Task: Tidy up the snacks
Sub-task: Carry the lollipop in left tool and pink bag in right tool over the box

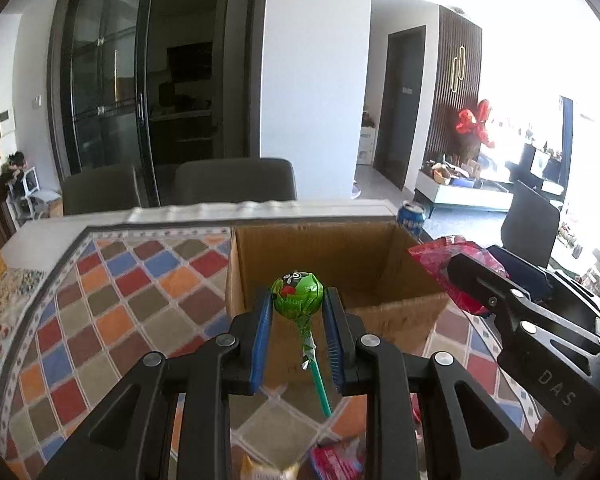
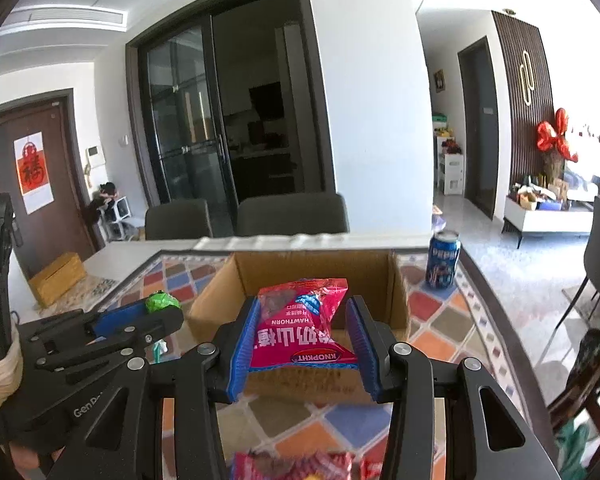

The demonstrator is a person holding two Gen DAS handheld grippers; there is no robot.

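My left gripper [image 1: 298,300] clamps a round green foil lollipop [image 1: 297,291]; my right gripper [image 2: 302,330] pinches a crinkly red hawthorn packet [image 2: 300,322]. Both hang before the open cardboard box [image 2: 316,266] on the checkered tablecloth [image 1: 120,292]. 1 blue can [image 2: 442,260] stands beside it.

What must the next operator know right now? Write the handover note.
Left hand-held gripper: shut on the green lollipop, held just short of the cardboard box.
Right hand-held gripper: shut on the red hawthorn snack bag, also at the box's near edge.
Done: both snacks picked up.
Left: drop both into the box, then collect the packets lying on the tablecloth below. The blue can stands beside the box.
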